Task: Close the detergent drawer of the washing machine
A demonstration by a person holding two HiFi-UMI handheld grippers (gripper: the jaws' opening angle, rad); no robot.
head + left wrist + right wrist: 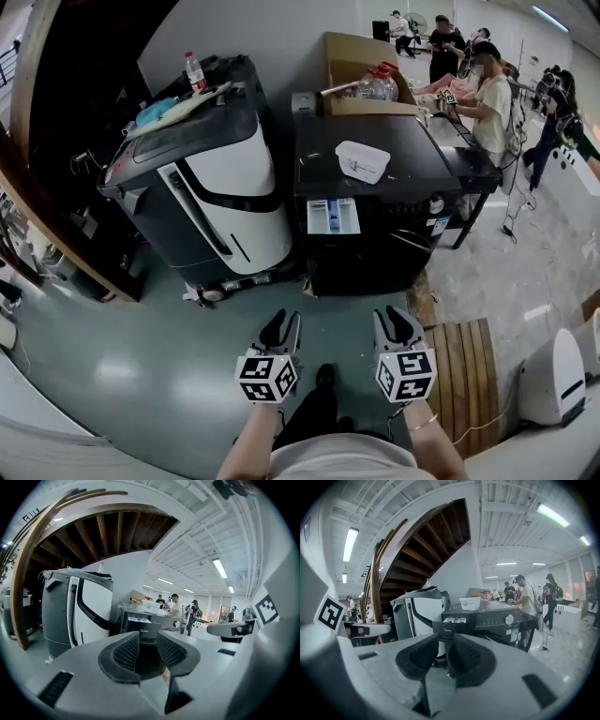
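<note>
A black washing machine (pixel 375 187) stands ahead on the floor, its detergent drawer (pixel 333 216) pulled out at the upper left of its front, white and blue inside. The drawer also shows in the left gripper view (pixel 137 619) and the right gripper view (pixel 454 620). Both grippers hover low in front of the person, well short of the machine. My left gripper (pixel 281 323) (pixel 148 641) is open with nothing between its pads. My right gripper (pixel 398 323) (pixel 443 644) shows a narrow gap between its pads and holds nothing.
A white tub (pixel 362 160) sits on the washing machine's top. A larger white-and-black appliance (pixel 216 178) stands to its left. A wooden slatted board (pixel 459 361) lies on the floor at the right, a cardboard box (pixel 361 70) behind. Several people stand at the far right.
</note>
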